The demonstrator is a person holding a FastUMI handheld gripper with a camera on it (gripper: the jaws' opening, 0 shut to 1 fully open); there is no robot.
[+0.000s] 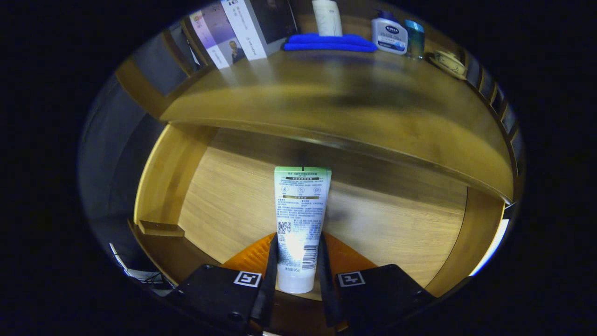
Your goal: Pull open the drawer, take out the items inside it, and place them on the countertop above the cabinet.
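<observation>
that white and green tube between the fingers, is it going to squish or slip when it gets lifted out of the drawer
The tube is probably soft plastic, so it may dent where both fingers of the gripper press it. Its glossy glare suggests a slippery skin. Held near the cap end, its long body may sag or swing above the drawer.

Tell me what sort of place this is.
Probably a mock-up of a bedroom or bathroom vanity. A wooden cabinet's countertop carries toiletry bottles, a folded blue towel and books, above an open drawer. The gripper is shut on a cream tube.
</observation>
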